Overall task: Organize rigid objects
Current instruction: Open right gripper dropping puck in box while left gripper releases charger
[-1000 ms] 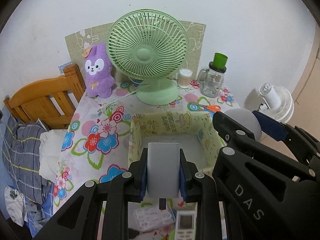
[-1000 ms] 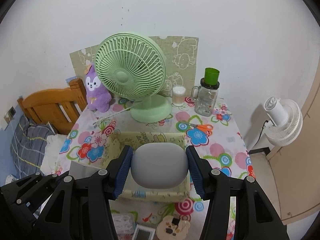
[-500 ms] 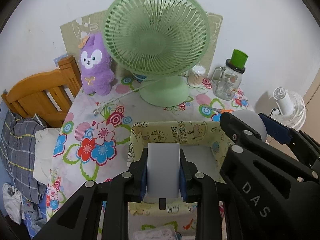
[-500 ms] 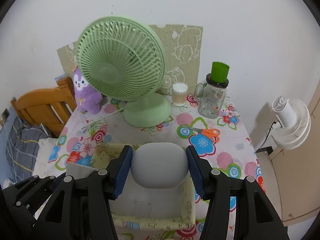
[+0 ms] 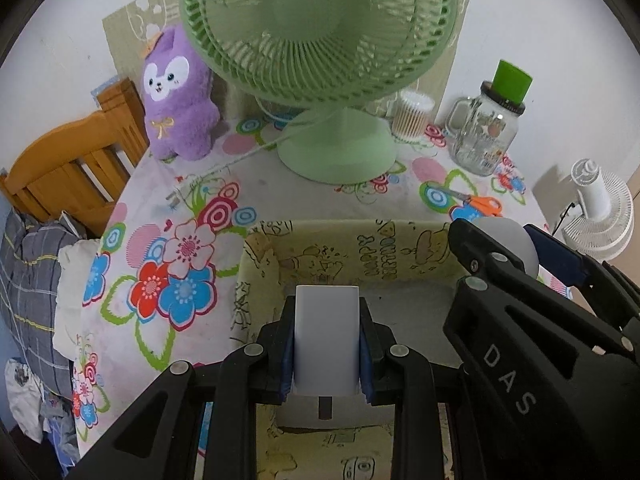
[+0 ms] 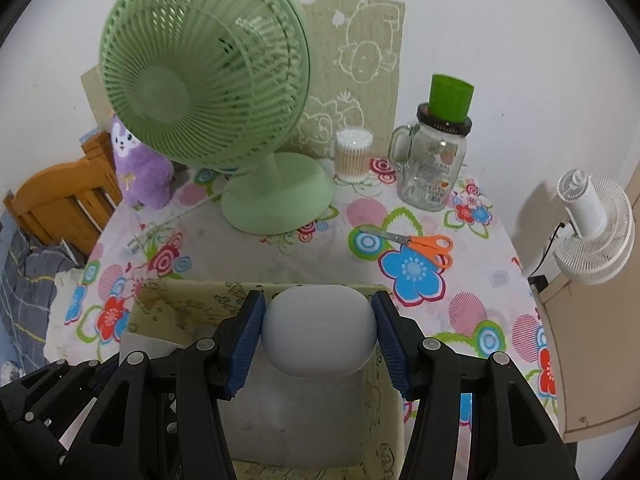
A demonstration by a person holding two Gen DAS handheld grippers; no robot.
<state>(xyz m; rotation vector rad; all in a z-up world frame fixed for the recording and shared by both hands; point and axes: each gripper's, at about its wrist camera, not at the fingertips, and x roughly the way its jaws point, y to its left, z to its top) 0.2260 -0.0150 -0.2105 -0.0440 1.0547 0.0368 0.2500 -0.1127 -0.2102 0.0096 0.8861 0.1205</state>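
My left gripper (image 5: 326, 344) is shut on a flat white rectangular block (image 5: 326, 336), held upright just over the floor of a yellow cartoon-print box (image 5: 360, 256). My right gripper (image 6: 320, 332) is shut on a rounded grey case (image 6: 320, 332) above the same box (image 6: 180, 304), near its far wall. In the left wrist view the right gripper (image 5: 520, 264) crosses the box's right side with the grey case (image 5: 508, 240) showing past its finger. The white block's corner (image 6: 140, 344) peeks out at lower left in the right wrist view.
A green table fan (image 6: 208, 92) stands behind the box on the flowered tablecloth (image 5: 180, 208). Orange scissors (image 6: 424, 246), a glass jar with green lid (image 6: 436, 160), a cotton-swab tub (image 6: 352, 156) and a purple plush (image 5: 176, 96) sit around it. A white fan (image 6: 592, 220) stands beside the table.
Both grippers have moved forward and down with their objects, from in front of the box to over its inside. The fan and the table's back edge loom larger.
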